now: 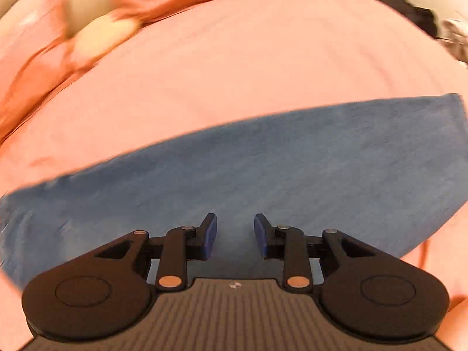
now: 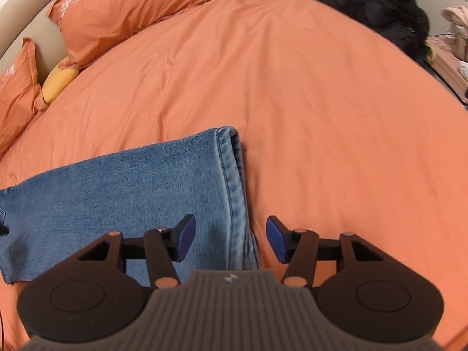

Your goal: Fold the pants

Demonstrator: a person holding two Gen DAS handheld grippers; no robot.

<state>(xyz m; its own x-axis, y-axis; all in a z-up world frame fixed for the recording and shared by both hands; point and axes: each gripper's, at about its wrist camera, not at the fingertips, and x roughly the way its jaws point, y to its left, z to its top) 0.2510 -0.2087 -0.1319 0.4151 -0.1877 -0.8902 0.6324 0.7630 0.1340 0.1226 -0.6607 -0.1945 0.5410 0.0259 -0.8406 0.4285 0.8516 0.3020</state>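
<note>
Blue denim pants (image 2: 140,187) lie flat on an orange bed sheet (image 2: 321,117). Their stitched hem end (image 2: 234,181) faces right in the right wrist view. My right gripper (image 2: 230,238) is open and empty, and its jaws straddle the hem edge just above the denim. In the blurred left wrist view the pants (image 1: 263,163) stretch across the frame. My left gripper (image 1: 235,237) is open and empty, right over the denim.
Orange pillows (image 2: 125,8) and a yellow cushion (image 2: 58,83) lie at the bed's far left. A black garment pile (image 2: 365,3) sits at the far right. A bedside surface with clutter (image 2: 450,49) stands beyond the right edge.
</note>
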